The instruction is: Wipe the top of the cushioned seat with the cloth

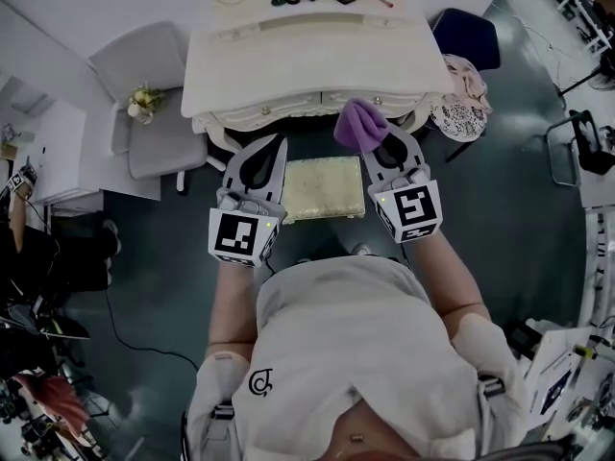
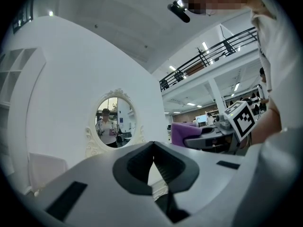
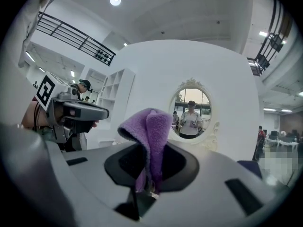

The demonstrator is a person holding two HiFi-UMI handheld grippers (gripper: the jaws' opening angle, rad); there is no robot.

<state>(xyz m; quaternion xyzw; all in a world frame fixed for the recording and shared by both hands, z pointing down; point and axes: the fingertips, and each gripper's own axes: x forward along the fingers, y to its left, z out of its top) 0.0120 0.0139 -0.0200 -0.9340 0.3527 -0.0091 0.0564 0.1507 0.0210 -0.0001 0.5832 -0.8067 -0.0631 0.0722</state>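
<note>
The cushioned seat (image 1: 325, 188) is a pale yellow square stool, just in front of the dressing table and between my two grippers in the head view. A purple cloth (image 1: 360, 125) (image 3: 149, 126) sticks up from my right gripper (image 1: 382, 142) (image 3: 147, 176), which is shut on it above the seat's far right corner. My left gripper (image 1: 270, 147) (image 2: 152, 148) hovers over the seat's left edge, its jaws closed together with nothing between them. Both grippers are held level and point at the mirror. The left gripper view also shows the cloth (image 2: 182, 132).
A white dressing table (image 1: 317, 56) with small items on top stands right beyond the seat, with an oval mirror (image 2: 113, 122) (image 3: 191, 113) behind it. A grey chair (image 1: 154, 104) is at the left and a blue chair (image 1: 466, 36) at the right. A cable (image 1: 125, 329) lies on the dark floor.
</note>
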